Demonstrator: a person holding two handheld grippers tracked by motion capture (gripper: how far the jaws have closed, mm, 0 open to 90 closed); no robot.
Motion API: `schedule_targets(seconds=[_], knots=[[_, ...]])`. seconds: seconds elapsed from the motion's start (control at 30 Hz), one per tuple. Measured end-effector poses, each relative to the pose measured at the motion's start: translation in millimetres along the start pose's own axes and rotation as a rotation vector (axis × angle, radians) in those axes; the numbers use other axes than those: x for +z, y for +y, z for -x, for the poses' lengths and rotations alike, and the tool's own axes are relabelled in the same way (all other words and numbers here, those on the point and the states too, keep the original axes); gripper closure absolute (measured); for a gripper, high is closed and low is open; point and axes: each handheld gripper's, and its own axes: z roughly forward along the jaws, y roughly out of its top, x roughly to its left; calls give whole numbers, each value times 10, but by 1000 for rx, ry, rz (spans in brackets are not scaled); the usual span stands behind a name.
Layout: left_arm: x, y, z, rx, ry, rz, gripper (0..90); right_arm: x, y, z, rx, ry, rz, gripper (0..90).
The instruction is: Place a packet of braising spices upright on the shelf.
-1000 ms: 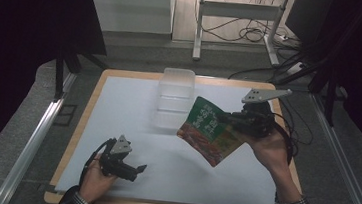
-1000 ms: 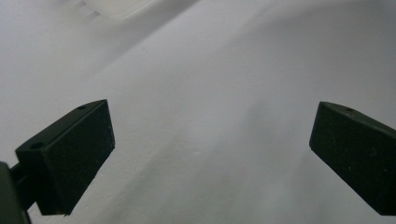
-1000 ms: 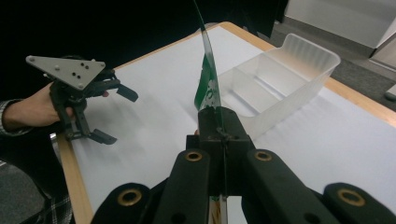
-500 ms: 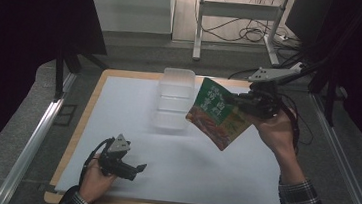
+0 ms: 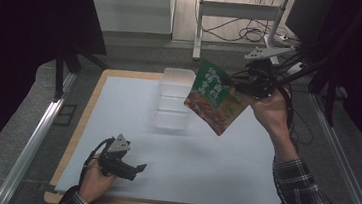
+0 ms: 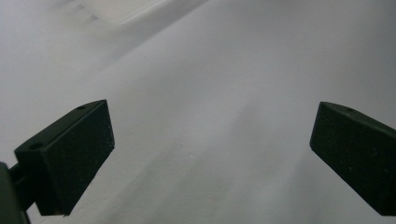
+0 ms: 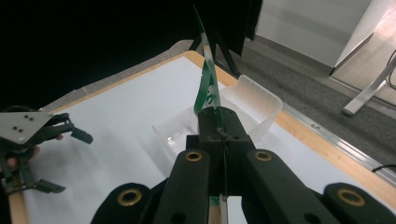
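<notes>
A green food pouch with a picture of a dish on its front hangs in the air above the counter, tilted so that one corner points down. It sits over the far right part of the white surface, just right of a clear plastic box that lies open near the counter's far edge. In the right gripper view the pouch is seen edge-on, rising thin and upright from between the jaws, with the clear plastic box behind it.

The right tongs are clenched on the pouch's right edge, jaws pressed flat against it. The right hand holds them raised well above the counter, and a checked sleeve runs back toward the near edge.

The left tongs rest low at the near left of the counter, held by the left hand, well apart from the pouch and the box. Their jaws stand wide apart with nothing between them; the left gripper view shows bare white counter between the two black jaws. A cable loops from these tongs around the hand.

Beyond the counter lie grey floor, a metal table frame and loose cables.
</notes>
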Motion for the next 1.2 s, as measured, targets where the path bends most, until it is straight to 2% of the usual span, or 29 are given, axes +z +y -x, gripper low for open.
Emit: schedule_targets(seconds=[0.3,0.7,0.97,1.2], knots=[[-11,-5,-14,-14,-21,25,0,175,154,61,-8,-2,17,893],[-28,-4,-19,-6,-20,36,0,485,390,81,4,31,53,893],[-31,-4,-20,-3,-20,35,0,750,532,25,-13,38,80,893],[-34,-3,-18,-5,-21,36,0,977,605,-21,-29,55,82,893]])
